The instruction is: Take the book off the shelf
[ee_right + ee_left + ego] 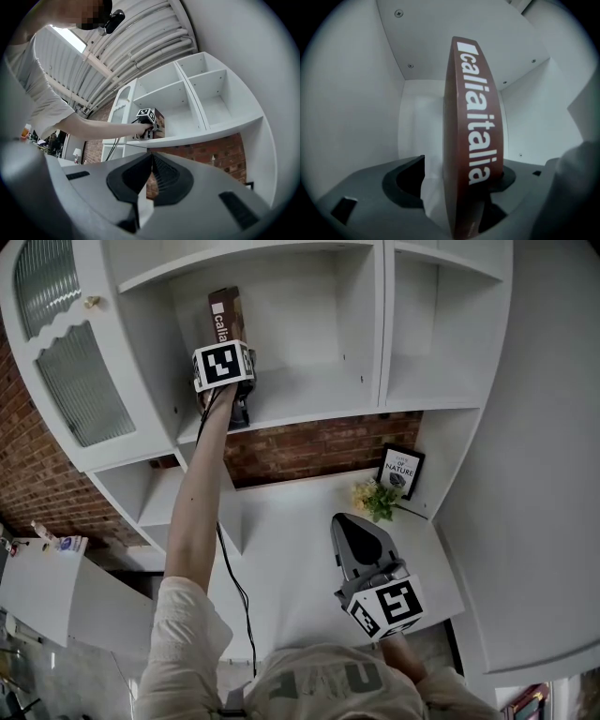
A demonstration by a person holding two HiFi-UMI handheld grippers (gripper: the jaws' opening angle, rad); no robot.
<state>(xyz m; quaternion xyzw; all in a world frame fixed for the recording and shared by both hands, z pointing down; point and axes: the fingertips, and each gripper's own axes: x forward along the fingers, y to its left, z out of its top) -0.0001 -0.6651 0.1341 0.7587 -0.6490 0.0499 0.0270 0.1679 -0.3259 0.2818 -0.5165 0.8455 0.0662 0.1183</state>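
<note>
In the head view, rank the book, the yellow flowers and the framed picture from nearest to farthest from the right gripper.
From the right gripper:
1. The yellow flowers, just past its tip on the white counter.
2. The framed picture, behind the flowers, in the right corner.
3. The book, far off to the upper left, on the shelf.

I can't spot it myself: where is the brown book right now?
In the head view's upper left, the book stands upright on the shelf near its left wall, clamped in the left gripper.
</note>
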